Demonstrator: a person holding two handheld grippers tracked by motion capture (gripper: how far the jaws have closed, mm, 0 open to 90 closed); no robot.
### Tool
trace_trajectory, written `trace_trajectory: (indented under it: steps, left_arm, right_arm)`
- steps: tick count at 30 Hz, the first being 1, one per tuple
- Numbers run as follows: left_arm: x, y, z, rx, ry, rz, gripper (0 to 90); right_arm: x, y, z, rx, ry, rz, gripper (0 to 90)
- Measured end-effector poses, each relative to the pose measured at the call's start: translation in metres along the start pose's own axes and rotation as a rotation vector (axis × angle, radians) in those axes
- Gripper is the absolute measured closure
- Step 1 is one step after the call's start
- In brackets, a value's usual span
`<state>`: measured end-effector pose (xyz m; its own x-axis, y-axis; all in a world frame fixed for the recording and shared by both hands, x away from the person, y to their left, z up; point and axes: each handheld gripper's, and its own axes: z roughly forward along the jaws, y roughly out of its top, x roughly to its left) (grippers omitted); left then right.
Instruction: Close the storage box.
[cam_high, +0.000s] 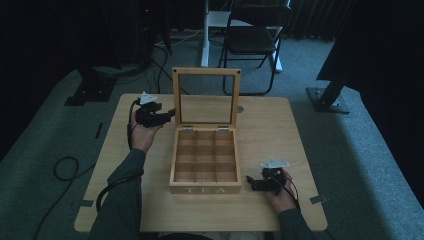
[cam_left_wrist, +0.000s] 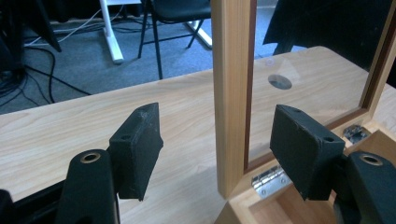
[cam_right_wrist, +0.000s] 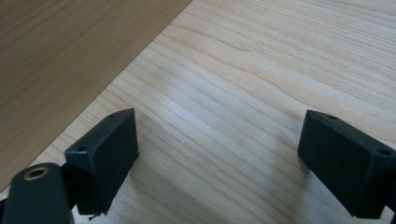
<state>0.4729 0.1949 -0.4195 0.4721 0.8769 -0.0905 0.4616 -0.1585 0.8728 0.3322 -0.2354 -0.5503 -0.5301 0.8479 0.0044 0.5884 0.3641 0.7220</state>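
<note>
The left gripper (cam_left_wrist: 217, 144), at ten o'clock, is wide open around the smooth wooden lid (cam_left_wrist: 232, 93) (glass pane inside), not squeezing it.

I am looking at a recording studio or lab: dark curtains (cam_high: 45, 45) are enclosing grey carpet (cam_high: 350, 145), with stand bases (cam_high: 327, 100), cables (cam_high: 65, 167) and a folding chair (cam_high: 255, 37) far behind the table (cam_high: 270, 140).

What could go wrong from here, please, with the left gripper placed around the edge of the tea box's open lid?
The left gripper stands open astride the lid frame without clamping it, so a skewed closing could slip off the narrow wood. The lid's clear pane sits beside that jaw and might get pressed. The right gripper rests open beside the tea box without holding it, so pushing the lid might slide the box.
</note>
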Motion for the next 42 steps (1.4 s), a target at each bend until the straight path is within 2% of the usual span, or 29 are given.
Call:
trace_trajectory:
  steps: [11, 16, 19, 29, 34, 38, 39, 42]
  left_arm:
    - [-0.002, 0.009, 0.023, 0.010, -0.019, -0.041, 33.9]
    - [-0.005, 0.013, 0.029, 0.015, -0.026, -0.035, 34.0]
    - [-0.007, 0.018, 0.037, 0.024, -0.036, -0.016, 34.3]
    - [-0.005, 0.030, 0.041, -0.014, -0.068, -0.064, 35.0]
    - [-0.007, 0.032, 0.043, -0.017, -0.070, -0.053, 35.5]
    - [-0.013, 0.031, 0.043, -0.010, -0.089, -0.039, 41.2]
    - [-0.014, 0.031, 0.042, -0.012, -0.082, -0.036, 39.4]
    - [-0.013, 0.030, 0.039, -0.018, -0.090, -0.052, 41.8]
  right_arm:
    - [0.001, 0.000, 0.000, 0.001, 0.011, -0.010, 11.7]
    - [0.001, -0.001, -0.001, 0.000, 0.012, -0.011, 11.7]
    - [0.001, -0.001, -0.001, 0.001, 0.013, -0.012, 11.7]
    - [0.001, -0.001, -0.001, 0.002, 0.015, -0.016, 11.7]
    - [0.001, -0.001, -0.001, 0.000, 0.020, -0.020, 11.7]
    - [0.002, -0.001, -0.001, 0.000, 0.022, -0.022, 11.7]
    - [0.002, -0.001, -0.001, 0.000, 0.022, -0.022, 11.7]
    - [0.002, -0.001, -0.001, 0.000, 0.022, -0.022, 11.7]
